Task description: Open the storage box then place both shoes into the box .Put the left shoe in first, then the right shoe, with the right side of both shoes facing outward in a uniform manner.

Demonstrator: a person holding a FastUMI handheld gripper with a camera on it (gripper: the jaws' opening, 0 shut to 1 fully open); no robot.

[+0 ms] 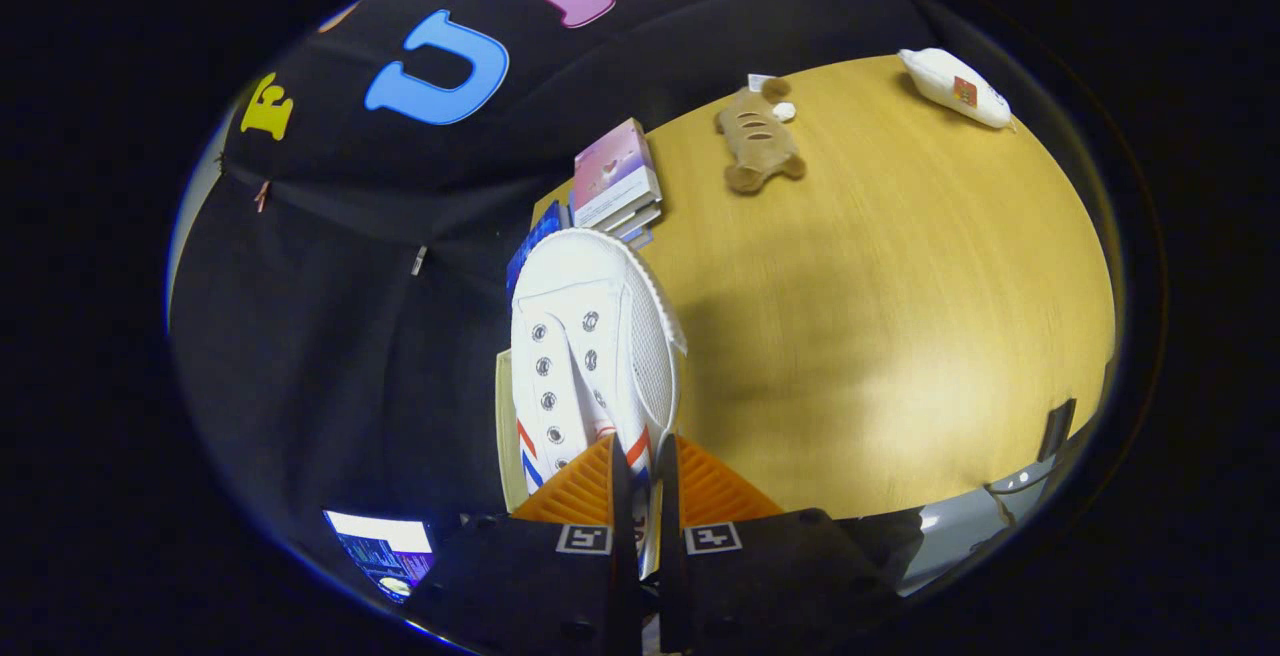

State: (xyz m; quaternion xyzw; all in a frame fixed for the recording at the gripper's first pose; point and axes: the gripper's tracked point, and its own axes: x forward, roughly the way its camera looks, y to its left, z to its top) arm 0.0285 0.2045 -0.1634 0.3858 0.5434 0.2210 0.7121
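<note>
At centre frame, the gripper (640,496) had its fingers nearly closed, pinching the thin side wall of the white canvas-and-mesh sneaker with red and blue stripes (590,356), which looked light, soft-sided and likely to swing, held above the wooden table (900,316).

The gripper (640,496) is tilted, so the table surface runs at a slant in its view. Its two fingers stand almost together, with only a thin gap between them. In this gap they pinch the side wall of the white shoe (590,356), and both fingers (585,496) press on it, one from each side. From the fingertips, the shoe reaches forward toward 12 o'clock, a little to 11 o'clock, and it hangs in the grip. The two finger bodies with square markers sit at 6 o'clock, close side by side.
</note>
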